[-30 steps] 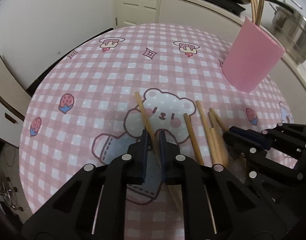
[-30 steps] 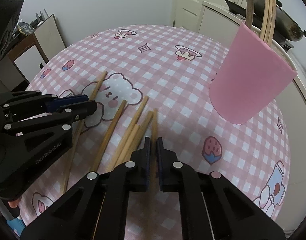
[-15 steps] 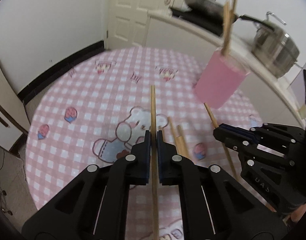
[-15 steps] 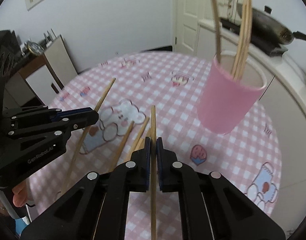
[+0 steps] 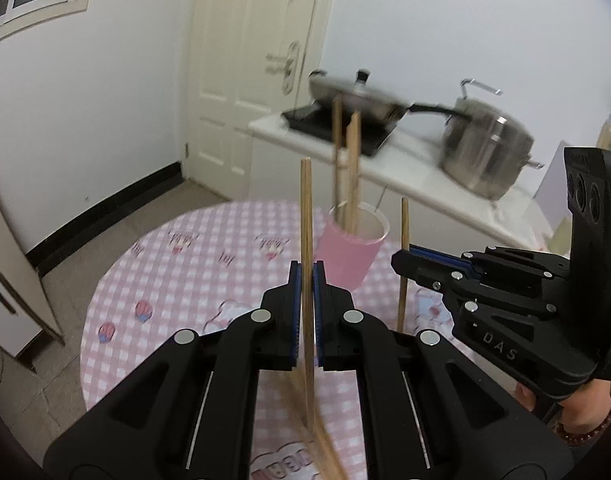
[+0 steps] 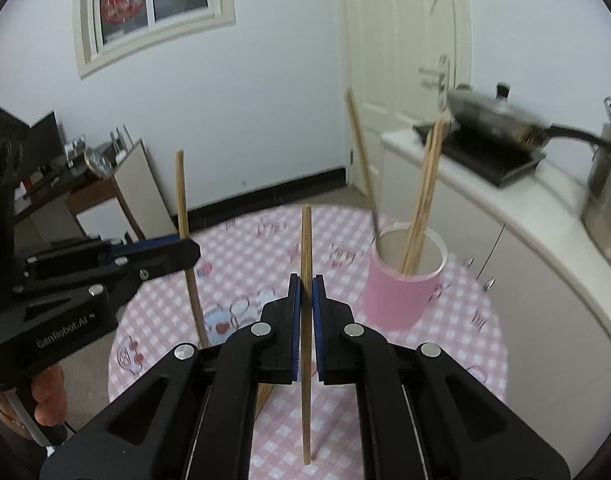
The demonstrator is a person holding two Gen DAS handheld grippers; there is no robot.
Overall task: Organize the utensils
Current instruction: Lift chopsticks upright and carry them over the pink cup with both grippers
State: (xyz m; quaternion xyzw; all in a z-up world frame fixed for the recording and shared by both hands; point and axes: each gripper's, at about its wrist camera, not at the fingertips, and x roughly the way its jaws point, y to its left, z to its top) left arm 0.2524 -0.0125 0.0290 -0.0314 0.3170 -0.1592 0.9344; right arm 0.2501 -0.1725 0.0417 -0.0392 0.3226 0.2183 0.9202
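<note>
The left claw [image 5: 306, 280] is pinching one wooden chopstick [image 5: 306, 216] between its blue pads, and the stick stands straight up. The right claw [image 6: 304, 292] is pinching another chopstick [image 6: 306, 248] the same way, also straight up. Both claws are held high above the round table with the pink checked cloth [image 5: 209, 248]. From the left claw's camera, the right claw [image 5: 401, 258] is off to the right side, and the stick it holds [image 5: 404, 224] pokes up above its tip. From the right claw's camera, the left claw [image 6: 187, 250] is off to the left side with its stick [image 6: 181, 196] standing up too. The pink cup [image 6: 401, 292] sits on the table, ahead of the right claw and a little to its right. It is white inside. A few chopsticks are already in the cup [image 6: 423, 200]; they lean against its rim and stick out far above the top. In the left claw's view the same cup [image 5: 351, 250] is just ahead, between the two claws, with sticks rising out of it [image 5: 351, 168]. More chopsticks lie on the cloth under the left claw [image 5: 325, 444]. Behind the table is a white counter [image 6: 517, 200] with a pan [image 6: 497, 118] on a black stove and a big silver pot [image 5: 485, 154].
</note>
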